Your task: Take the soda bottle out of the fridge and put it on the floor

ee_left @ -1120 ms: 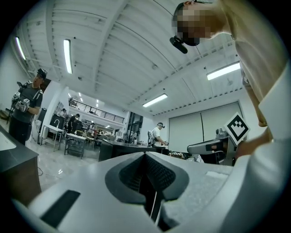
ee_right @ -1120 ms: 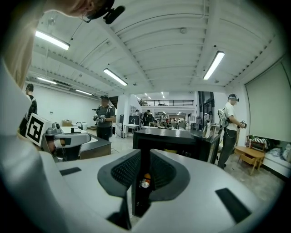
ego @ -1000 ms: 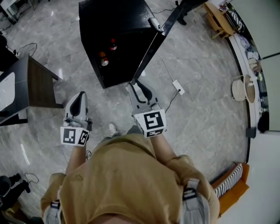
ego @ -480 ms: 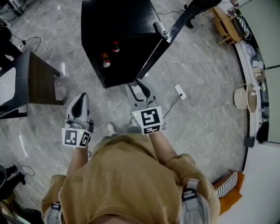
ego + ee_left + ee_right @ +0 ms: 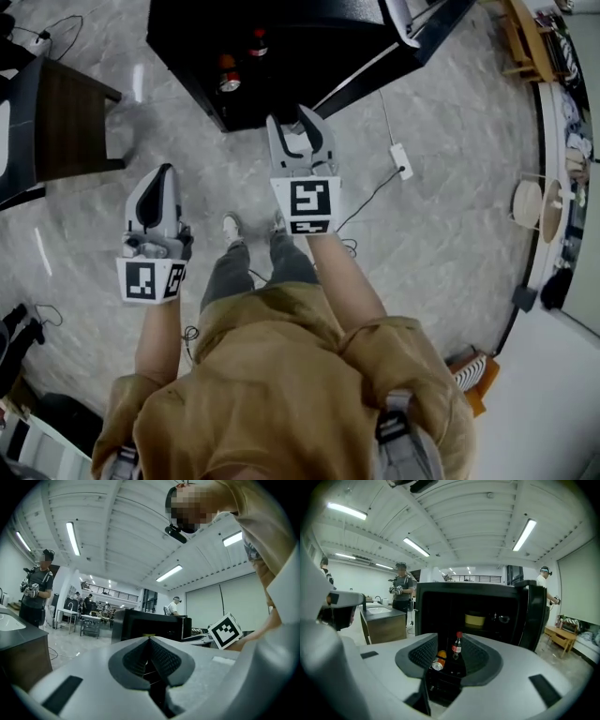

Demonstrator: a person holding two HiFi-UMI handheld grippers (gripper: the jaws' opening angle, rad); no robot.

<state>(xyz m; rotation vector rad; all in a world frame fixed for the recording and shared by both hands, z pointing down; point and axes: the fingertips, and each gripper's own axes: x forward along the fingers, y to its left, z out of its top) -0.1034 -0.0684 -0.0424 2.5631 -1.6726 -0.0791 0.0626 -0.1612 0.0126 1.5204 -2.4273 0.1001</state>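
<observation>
We stand on a grey marble-tiled floor (image 5: 441,234) in a large, bright workshop with strip lights overhead. The small soda bottle with a red cap and red label (image 5: 259,40) (image 5: 457,647) stands upright inside the low black fridge (image 5: 309,19) (image 5: 487,597), on its bottom shelf. Just beside the bottle lies an orange drink can (image 5: 228,77) (image 5: 438,660), tipped with its silver top towards us. The black fridge door (image 5: 422,42) hangs wide open at the right.

Our right tongs (image 5: 289,127) (image 5: 449,641) point at the fridge opening from just in front of it. Their jaws have just been opening and stand apart, released, with nothing between the pads; we only see the bottle and can through the gap, well beyond them. Our left tongs (image 5: 162,173) (image 5: 150,641) sit further back over bare floor, jaws clenched together on nothing.

A white power strip (image 5: 401,161) with its cable lies on the floor right of the fridge, and a dark brown bench (image 5: 66,112) stands to the left.
</observation>
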